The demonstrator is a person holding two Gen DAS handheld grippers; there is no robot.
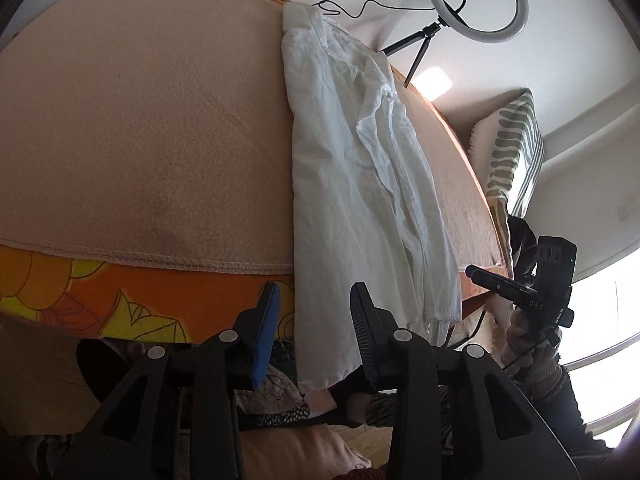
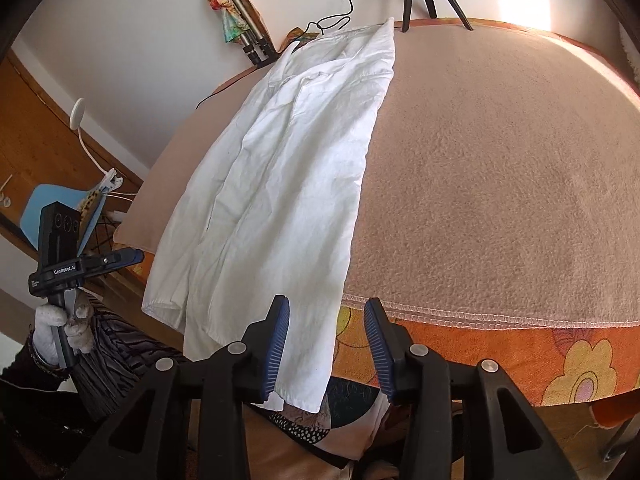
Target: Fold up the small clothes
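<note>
We note the table (image 2: 500, 160), blanket-covered, filling both frames. The white garment (image 2: 280, 184) lies lengthwise at centre, its hem overhanging the lower edge. Left tongs (image 1: 314, 320) and right tongs (image 2: 326, 336) stand wide, empty. We advise gripping both hem corners evenly.

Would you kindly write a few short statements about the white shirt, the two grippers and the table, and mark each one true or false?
1. The white shirt hangs over the table's near edge. True.
2. The left gripper is clamped on the shirt. False: its fingers stand apart with nothing pinched between them.
3. The right gripper is open. True.
4. The shirt lies directly on bare wood. False: it lies on a beige blanket spread over an orange floral cloth.
5. A ring light stands at the table's far side. True.
</note>
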